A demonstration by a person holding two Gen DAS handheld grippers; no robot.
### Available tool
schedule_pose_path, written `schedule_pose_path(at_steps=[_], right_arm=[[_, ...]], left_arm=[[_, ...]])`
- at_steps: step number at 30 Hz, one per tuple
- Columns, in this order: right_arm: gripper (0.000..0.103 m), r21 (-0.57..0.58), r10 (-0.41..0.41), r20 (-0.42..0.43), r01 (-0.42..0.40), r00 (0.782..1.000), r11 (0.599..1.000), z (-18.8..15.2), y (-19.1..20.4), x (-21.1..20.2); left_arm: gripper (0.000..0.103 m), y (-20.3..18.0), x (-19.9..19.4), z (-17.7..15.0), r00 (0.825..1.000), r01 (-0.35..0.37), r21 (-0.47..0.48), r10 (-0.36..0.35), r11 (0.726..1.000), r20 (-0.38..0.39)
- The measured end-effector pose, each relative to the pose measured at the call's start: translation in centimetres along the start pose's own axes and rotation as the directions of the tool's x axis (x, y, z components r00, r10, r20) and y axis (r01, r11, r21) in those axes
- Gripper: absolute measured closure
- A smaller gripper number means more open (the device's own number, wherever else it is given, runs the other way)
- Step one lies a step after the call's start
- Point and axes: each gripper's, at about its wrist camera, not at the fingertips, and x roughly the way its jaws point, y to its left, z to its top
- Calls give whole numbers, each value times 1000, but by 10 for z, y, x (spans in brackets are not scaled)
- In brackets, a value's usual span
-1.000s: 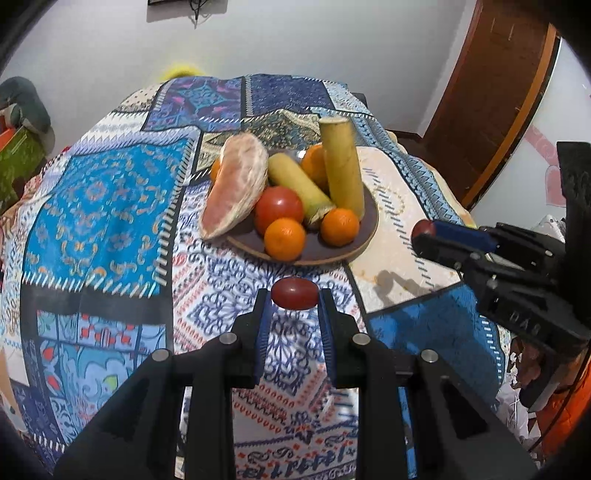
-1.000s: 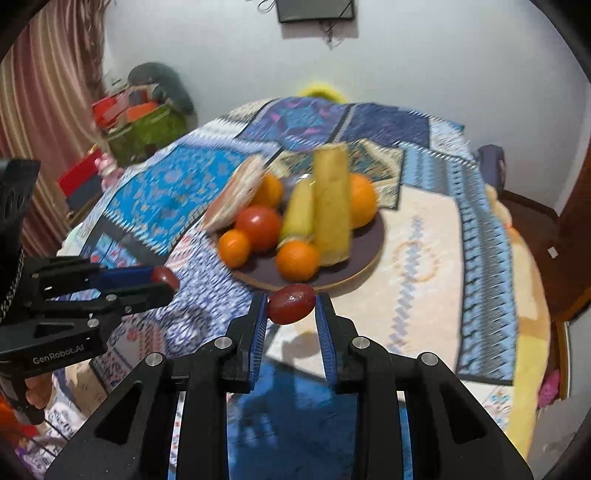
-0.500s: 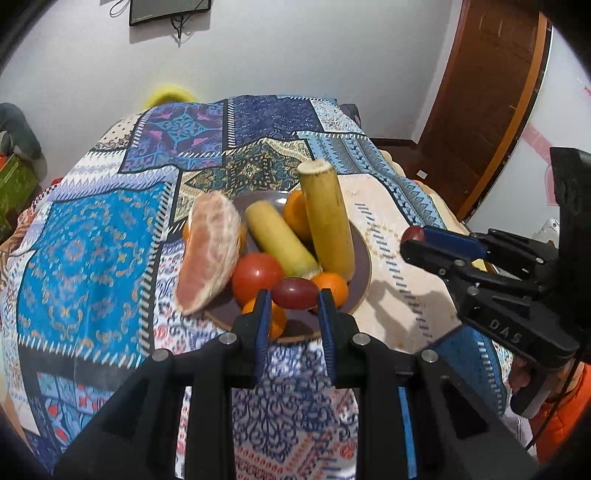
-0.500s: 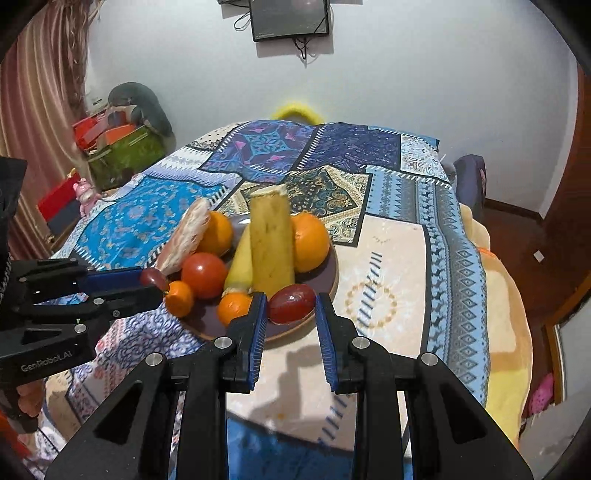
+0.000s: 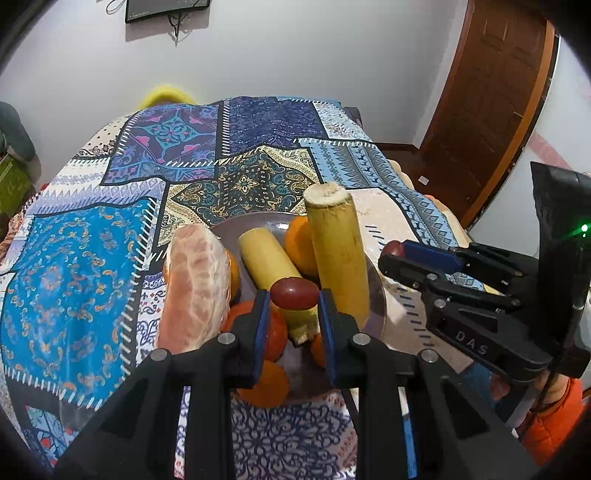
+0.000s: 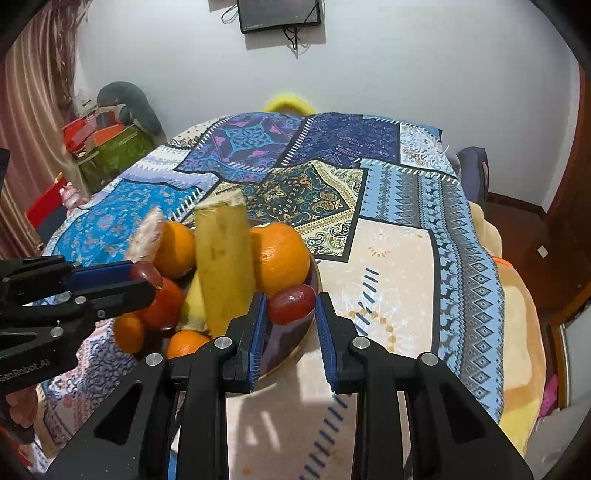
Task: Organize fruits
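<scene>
A dark round plate (image 5: 375, 295) on the patchwork cloth holds two yellow banana pieces (image 5: 338, 251), a pink peeled citrus segment (image 5: 195, 284), a red tomato (image 6: 162, 304) and several oranges (image 6: 280, 254). My left gripper (image 5: 291, 306) is shut on a dark red grape (image 5: 293, 293) and holds it just above the fruit pile. My right gripper (image 6: 290, 310) is shut on another red grape (image 6: 291, 303) over the plate's right rim (image 6: 295, 350). Each gripper shows in the other's view, the right one (image 5: 393, 254) and the left one (image 6: 142, 278).
The plate sits on a bed covered by a patchwork cloth (image 5: 74, 266). A wooden door (image 5: 491, 96) stands at the right, a screen (image 6: 279, 14) hangs on the far wall, and boxes and bags (image 6: 107, 147) are piled at the left.
Both grippers have moved forward with their grapes, from short of the plate to over it. The plate and fruit now fill more of both views.
</scene>
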Motion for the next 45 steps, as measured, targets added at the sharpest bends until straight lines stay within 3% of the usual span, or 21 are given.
schedule_pose_path(at_steps=[9,11,17,23,27,31,38,41,45], right_arm=[[76,7,25,-31,-24,999,1000,-1,-6,16],[71,15,24,-30,-24,999,1000,-1,-7,15],[70,13,12,-10,-12,1000,1000,3,-8,5],[70,23,7,74,-8,997,1000,13,-5,-37],[70,21,3,152,-7,988,1000,21,4,-77],[70,13,5,251,-9,968,1000,27,19,-129],[70,8,17,431,-22,902,1000,21,50,-226],[70,2,29,493,-35,870,999,13,62,-259],[68,-20,25,555,-16,832,1000,1,80,-289]], left_arm=[[75,4,12,0,1000,2,-17,-2,1000,-11],[73,5,12,0,1000,0,-22,0,1000,-6],[69,7,-1,0,1000,-7,-32,7,999,11],[69,2,-48,2,995,-31,-36,35,999,94],[69,-7,-99,5,981,-49,-27,54,998,187],[69,-19,-162,3,950,-59,-26,64,998,305],[69,-46,-267,-24,858,-123,0,106,992,503],[67,-53,-298,-39,828,-128,2,105,992,550],[45,-59,-330,-55,790,-125,-4,102,992,604]])
